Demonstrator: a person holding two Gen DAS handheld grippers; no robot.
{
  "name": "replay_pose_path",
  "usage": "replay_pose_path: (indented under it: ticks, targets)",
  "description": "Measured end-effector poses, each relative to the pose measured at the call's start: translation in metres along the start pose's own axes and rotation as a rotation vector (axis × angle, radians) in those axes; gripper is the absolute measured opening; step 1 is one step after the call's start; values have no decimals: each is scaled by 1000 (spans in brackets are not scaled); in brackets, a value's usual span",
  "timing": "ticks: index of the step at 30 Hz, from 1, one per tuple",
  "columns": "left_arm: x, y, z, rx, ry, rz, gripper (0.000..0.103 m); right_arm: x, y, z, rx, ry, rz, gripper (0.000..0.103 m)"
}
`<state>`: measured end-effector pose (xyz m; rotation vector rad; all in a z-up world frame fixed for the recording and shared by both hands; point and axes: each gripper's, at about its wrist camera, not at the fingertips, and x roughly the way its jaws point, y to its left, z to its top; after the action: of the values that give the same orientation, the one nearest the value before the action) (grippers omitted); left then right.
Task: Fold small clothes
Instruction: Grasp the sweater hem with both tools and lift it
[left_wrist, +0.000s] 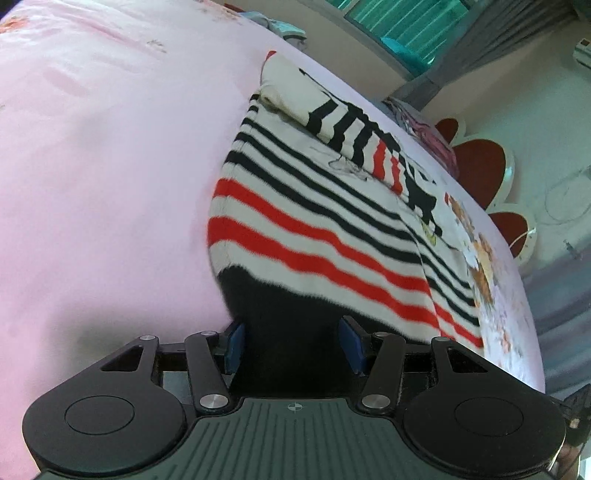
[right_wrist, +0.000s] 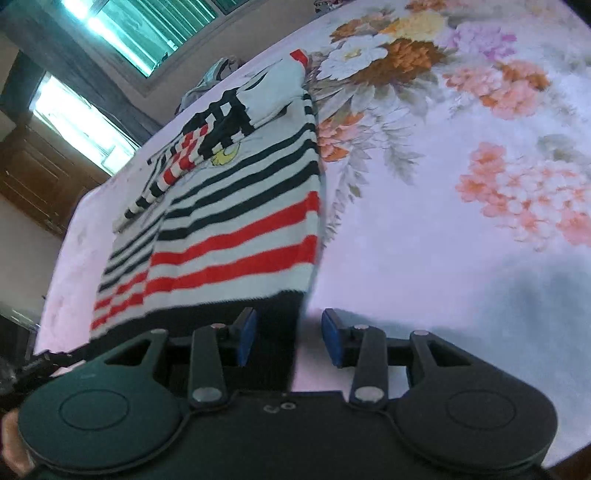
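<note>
A small knitted sweater (left_wrist: 321, 236) with white, black and red stripes and a solid black hem band lies flat on a bed covered with a pale pink sheet (left_wrist: 103, 177) printed with orange, white and lilac flowers. Both sleeves are folded in across the chest at the far end of the garment, where a striped sleeve (left_wrist: 354, 136) crosses the body beside a small cartoon print. The black hem is the near edge, closest to both cameras.

The left gripper (left_wrist: 293, 341), black with blue pads, has its jaws standing apart on either side of the hem's left part; the black band lies between the pads, and a gap shows between the fabric and the right pad, so no squeeze is visible. The right gripper (right_wrist: 290, 338), of the same build, straddles the hem's right corner: the black band runs past its left pad and ends between the jaws, with bare pink sheet showing in front of the right pad. Its jaws too stand apart and clamp nothing.

In the right wrist view, a bit of the person's hand (right_wrist: 11, 446) shows at the lower left edge. Beyond the bed, far off, are a green-tinted window (right_wrist: 147, 33), grey curtains (left_wrist: 491, 40) and a red petal-shaped headboard (left_wrist: 480, 162).
</note>
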<state>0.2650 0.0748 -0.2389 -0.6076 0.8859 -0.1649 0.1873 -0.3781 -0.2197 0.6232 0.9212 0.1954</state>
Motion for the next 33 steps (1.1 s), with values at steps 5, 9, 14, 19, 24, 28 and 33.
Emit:
replay_pose_path:
  ticks: [5, 9, 14, 19, 24, 28, 33]
  targets:
    - [2, -1, 0, 11, 39, -56, 39, 6, 3, -3, 25, 38, 45, 38]
    - [-3, 1, -11, 60, 74, -63, 36, 3, 2, -14, 34, 87, 113, 38]
    - [7, 17, 3, -89, 18, -91, 36, 7, -3, -5, 89, 48, 107, 27]
    - [23, 7, 7, -103, 15, -65, 36, 17, 4, 7, 17, 100, 78, 27]
    - [13, -1, 1, -54, 27, -46, 6, 11, 4, 3, 13, 83, 139, 5]
    - [-9, 10, -2, -73, -52, -32, 6, -12, 8, 7, -12, -33, 223, 5]
    - [8, 10, -2, -91, -12, 32, 5, 11, -4, 5, -10, 49, 110, 5]
